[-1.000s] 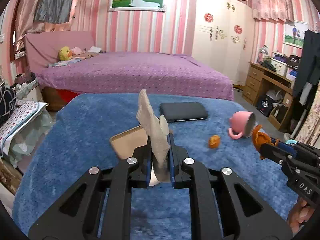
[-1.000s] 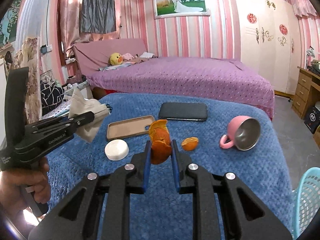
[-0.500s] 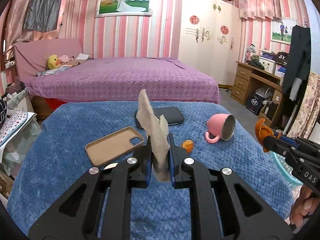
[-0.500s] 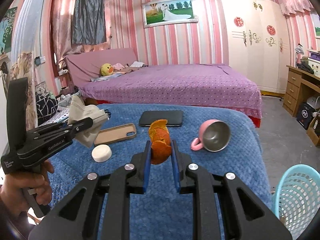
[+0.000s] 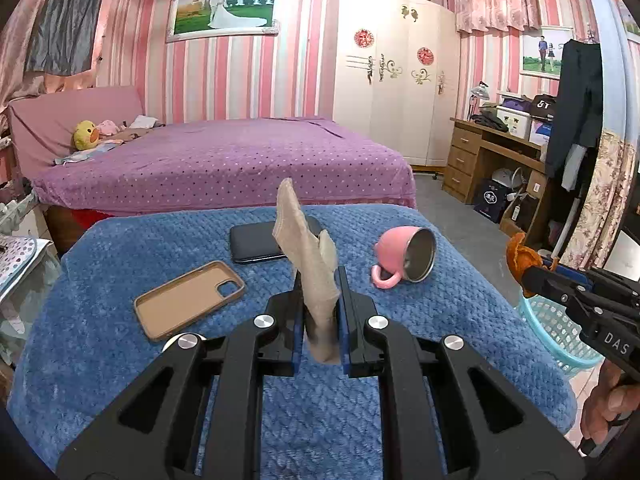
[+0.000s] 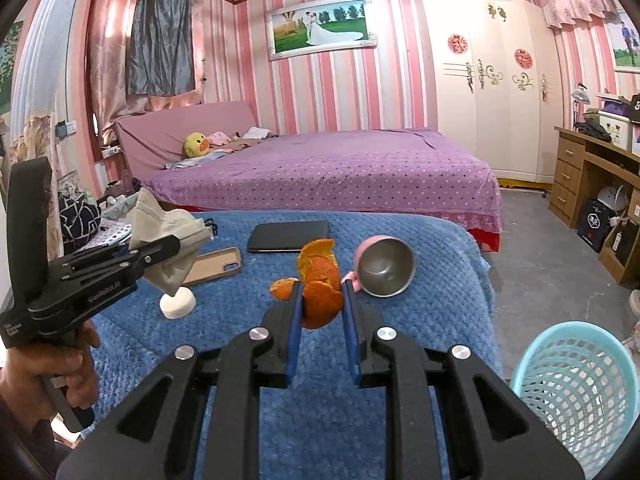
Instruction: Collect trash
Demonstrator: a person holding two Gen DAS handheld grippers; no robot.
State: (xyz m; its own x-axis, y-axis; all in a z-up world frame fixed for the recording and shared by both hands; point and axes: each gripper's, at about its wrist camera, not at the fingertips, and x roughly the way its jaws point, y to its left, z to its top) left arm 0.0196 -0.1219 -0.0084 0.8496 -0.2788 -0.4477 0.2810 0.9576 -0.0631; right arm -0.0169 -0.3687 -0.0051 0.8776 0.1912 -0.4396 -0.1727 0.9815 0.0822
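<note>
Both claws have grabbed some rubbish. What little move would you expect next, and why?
Probably swing the right gripper rightward over the blue basket and let go. It is shut on the orange peel, and the basket stands open just beyond the table's right edge. The left gripper, holding the crumpled tissue, could follow.

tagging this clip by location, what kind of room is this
A home bedroom, most likely: a bed with a purple spread, a white wardrobe and a framed wedding photo on pink striped walls.
</note>
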